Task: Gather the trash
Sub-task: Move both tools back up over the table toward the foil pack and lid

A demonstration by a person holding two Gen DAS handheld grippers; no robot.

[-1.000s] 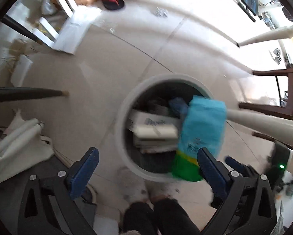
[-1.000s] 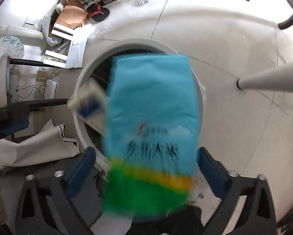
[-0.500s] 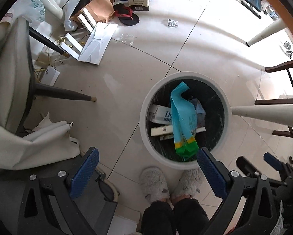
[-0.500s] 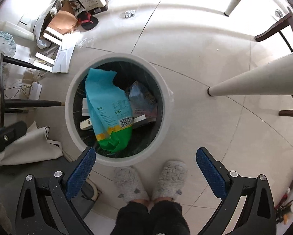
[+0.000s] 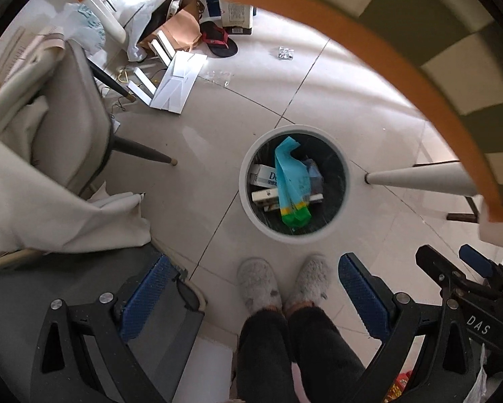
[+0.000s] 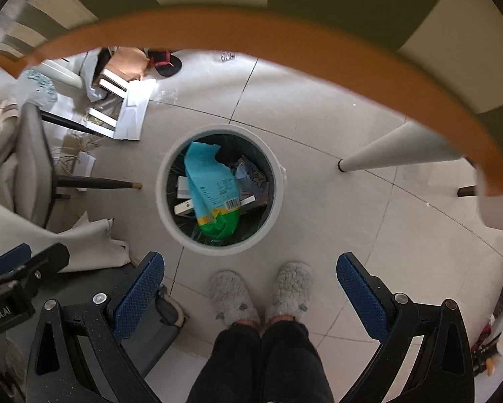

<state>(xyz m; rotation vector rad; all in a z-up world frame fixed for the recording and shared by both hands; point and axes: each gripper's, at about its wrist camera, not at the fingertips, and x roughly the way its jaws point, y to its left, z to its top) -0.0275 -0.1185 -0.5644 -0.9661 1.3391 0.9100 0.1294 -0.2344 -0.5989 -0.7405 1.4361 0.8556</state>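
A round white trash bin (image 5: 245, 198) (image 6: 162, 208) stands on the tiled floor far below both grippers. Inside it lies a blue and green plastic bag (image 5: 291, 184) (image 6: 211, 191) on top of white boxes (image 5: 263, 176) and other wrappers. My left gripper (image 5: 251, 282) is open and empty, high above the floor. My right gripper (image 6: 251, 282) is open and empty too, at about the same height. The right gripper also shows at the lower right of the left wrist view (image 5: 466, 275).
An orange-edged table (image 5: 402, 63) (image 6: 285, 37) with a checked cloth curves across the top, with white legs (image 5: 419, 181) (image 6: 385, 151). A grey chair (image 5: 70, 114) with a white cloth stands left. Boxes, paper and a slipper (image 5: 217, 38) litter the far floor. Slippered feet (image 6: 261, 292) stand below.
The blue and green bag has dropped from the right gripper into the bin. Both grippers have risen well above the bin, to table height.
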